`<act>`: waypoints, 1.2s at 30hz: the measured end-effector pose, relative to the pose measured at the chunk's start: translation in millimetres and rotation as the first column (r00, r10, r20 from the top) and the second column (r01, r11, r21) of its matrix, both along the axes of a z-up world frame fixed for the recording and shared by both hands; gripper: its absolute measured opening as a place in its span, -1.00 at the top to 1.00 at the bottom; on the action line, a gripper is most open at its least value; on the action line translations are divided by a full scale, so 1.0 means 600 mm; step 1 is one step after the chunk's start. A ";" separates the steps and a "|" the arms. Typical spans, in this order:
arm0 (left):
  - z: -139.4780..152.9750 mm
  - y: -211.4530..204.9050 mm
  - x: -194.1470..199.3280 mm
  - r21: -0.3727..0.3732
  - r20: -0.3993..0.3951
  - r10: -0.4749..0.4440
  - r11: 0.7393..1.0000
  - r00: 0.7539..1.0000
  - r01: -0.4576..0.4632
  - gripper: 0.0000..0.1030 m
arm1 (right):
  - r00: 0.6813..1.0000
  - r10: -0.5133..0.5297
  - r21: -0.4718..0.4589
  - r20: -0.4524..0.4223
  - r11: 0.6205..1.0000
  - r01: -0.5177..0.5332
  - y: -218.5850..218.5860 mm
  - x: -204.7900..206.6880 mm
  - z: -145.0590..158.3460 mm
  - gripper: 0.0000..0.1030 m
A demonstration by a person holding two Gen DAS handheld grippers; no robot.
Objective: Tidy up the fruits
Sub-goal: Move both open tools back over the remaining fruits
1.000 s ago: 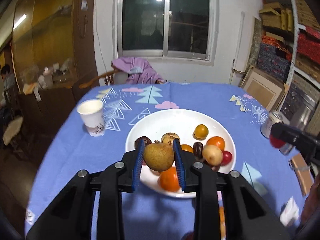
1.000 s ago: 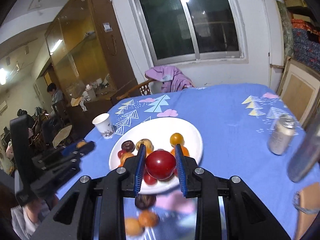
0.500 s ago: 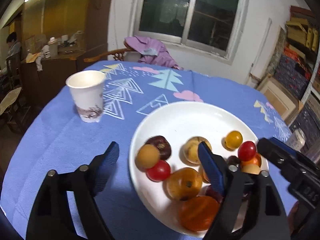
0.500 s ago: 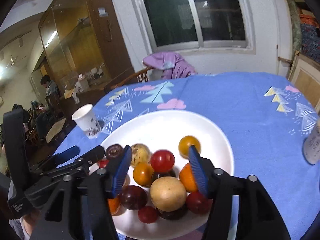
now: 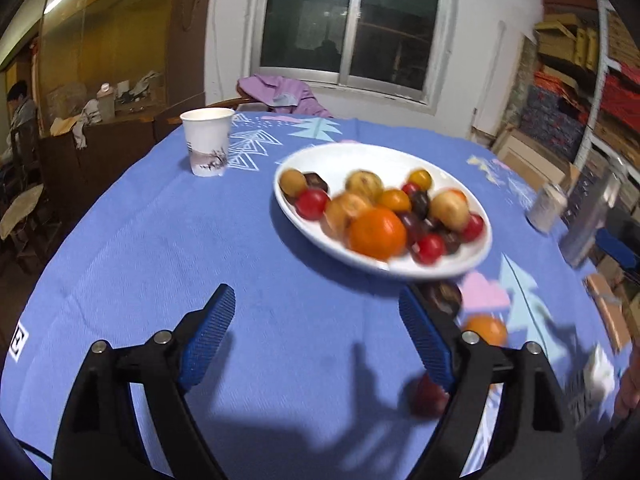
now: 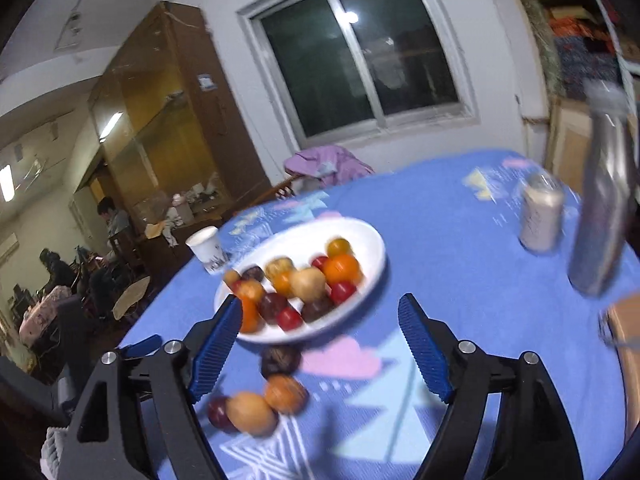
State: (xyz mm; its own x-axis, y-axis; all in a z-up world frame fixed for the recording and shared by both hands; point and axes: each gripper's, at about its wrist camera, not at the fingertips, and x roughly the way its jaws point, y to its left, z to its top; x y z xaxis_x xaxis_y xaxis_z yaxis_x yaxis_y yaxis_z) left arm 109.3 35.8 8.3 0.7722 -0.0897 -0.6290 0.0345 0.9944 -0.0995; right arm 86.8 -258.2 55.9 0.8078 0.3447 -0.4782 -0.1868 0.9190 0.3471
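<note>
Left wrist view: paper cup (image 5: 207, 141) print blurred, unreadable.

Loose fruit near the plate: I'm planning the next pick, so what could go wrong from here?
1. Four fruits lie touching or close on the cloth; closing on one may push a neighbour, and round fruit may roll.
2. The plate is heaped on its near side; another drop may knock fruit out.
3. Both frames are blurred and the open right gripper hangs near the rim; a fast sweep could clip it.
</note>
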 end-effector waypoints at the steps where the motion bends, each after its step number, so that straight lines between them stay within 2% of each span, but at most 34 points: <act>1: -0.004 -0.012 -0.018 0.015 0.003 -0.023 1.000 1.000 0.023 -0.70 | 1.000 -0.002 0.025 -0.021 1.000 0.003 -0.009 -0.001 -0.007 -0.57; 3: -0.008 -0.032 -0.036 0.047 0.002 -0.062 0.997 0.998 0.061 -0.71 | 0.999 0.000 0.081 -0.038 0.997 0.003 -0.022 0.002 -0.013 -0.57; 8: -0.025 -0.081 -0.044 0.154 -0.038 -0.132 0.979 0.990 0.137 -0.72 | 1.000 -0.001 0.047 -0.019 0.999 0.002 -0.017 -0.001 -0.012 -0.57; 10: -0.028 -0.087 -0.043 0.156 -0.050 -0.151 0.975 0.987 0.157 -0.78 | 1.000 0.005 0.056 -0.019 0.998 -0.003 -0.019 0.000 -0.010 -0.57; 16: -0.031 -0.096 -0.041 0.162 -0.067 -0.201 0.964 0.977 0.209 -0.78 | 1.000 0.002 0.068 -0.015 0.998 -0.001 -0.024 -0.002 -0.005 -0.63; 19: -0.040 -0.099 -0.031 0.163 -0.110 -0.202 0.962 0.973 0.218 -0.79 | 1.000 0.004 0.067 -0.015 0.998 -0.003 -0.023 -0.003 -0.005 -0.64; 22: -0.040 -0.080 -0.027 0.139 -0.118 -0.171 0.972 0.978 0.187 -0.85 | 1.000 0.002 0.064 -0.018 0.998 -0.001 -0.023 -0.003 -0.006 -0.64; 25: -0.025 -0.039 -0.036 0.144 -0.060 -0.050 0.988 0.997 0.059 -0.83 | 1.000 0.000 0.067 -0.025 0.998 0.001 -0.024 -0.001 -0.008 -0.64; 29: -0.020 0.003 -0.035 0.067 -0.059 0.011 0.998 0.998 -0.007 -0.83 | 1.000 0.007 0.068 -0.019 0.998 -0.006 -0.023 -0.004 -0.005 -0.64; 32: -0.017 0.008 -0.036 0.045 -0.047 0.008 0.999 0.999 -0.006 -0.83 | 1.000 0.011 0.063 -0.017 0.998 -0.010 -0.020 -0.005 -0.004 -0.64; 35: -0.024 -0.015 -0.032 0.089 -0.063 -0.033 0.995 0.997 0.039 -0.78 | 1.000 0.012 0.063 -0.019 0.998 -0.011 -0.021 -0.003 -0.004 -0.64; 36: -0.027 -0.025 -0.030 0.107 -0.070 -0.051 0.993 0.996 0.058 -0.69 | 1.000 0.011 0.063 -0.018 0.998 -0.010 -0.020 -0.003 -0.003 -0.64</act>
State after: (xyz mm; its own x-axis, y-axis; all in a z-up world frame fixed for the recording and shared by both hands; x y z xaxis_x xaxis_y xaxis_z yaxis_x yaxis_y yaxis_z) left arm 91.0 21.0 -7.6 0.7241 -0.0584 -0.6872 0.0856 0.9963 0.0056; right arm 85.0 -270.5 53.8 0.7953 0.3831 -0.4698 -0.1899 0.8934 0.4071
